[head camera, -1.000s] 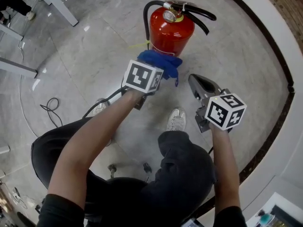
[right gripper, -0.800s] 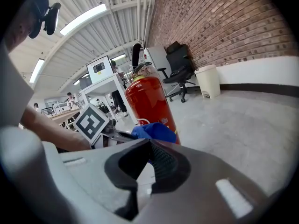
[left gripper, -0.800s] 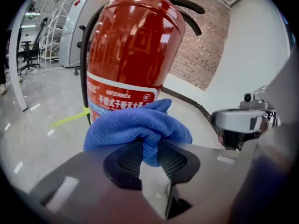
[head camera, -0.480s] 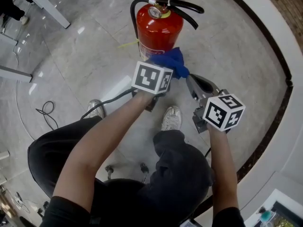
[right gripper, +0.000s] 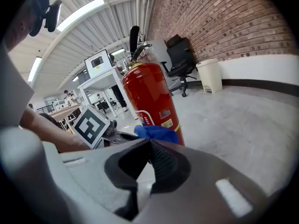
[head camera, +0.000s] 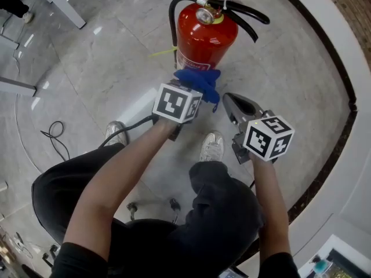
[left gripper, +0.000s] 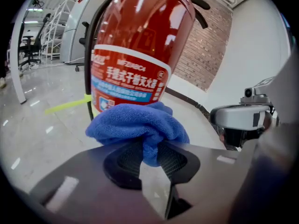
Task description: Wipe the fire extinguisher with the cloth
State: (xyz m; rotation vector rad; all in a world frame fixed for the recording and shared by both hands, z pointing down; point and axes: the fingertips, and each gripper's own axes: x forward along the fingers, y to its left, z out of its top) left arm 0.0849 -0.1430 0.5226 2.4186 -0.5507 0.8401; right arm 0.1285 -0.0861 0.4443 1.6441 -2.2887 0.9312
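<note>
A red fire extinguisher [head camera: 206, 36] with a black hose and handle stands upright on the floor; it fills the left gripper view [left gripper: 140, 45] and rises at centre in the right gripper view [right gripper: 149, 101]. A bunched blue cloth [head camera: 200, 83] is pressed against its lower front, over the white label. My left gripper [head camera: 194, 97] is shut on the cloth [left gripper: 135, 129], whose tail hangs between the pads. My right gripper [head camera: 229, 100] is shut and empty, just right of the cloth [right gripper: 156, 133] and short of the extinguisher.
The person sits with dark trousers and white shoes [head camera: 213, 146] close below the grippers. A black cable [head camera: 55, 133] coils on the grey marble floor at left. A dark curved floor strip [head camera: 342, 143] and a white wall lie to the right. Table legs [head camera: 55, 4] at top left.
The cloth slid right across the extinguisher's lower front, then came back left and down onto the label. The right gripper sank a little and stayed shut.
</note>
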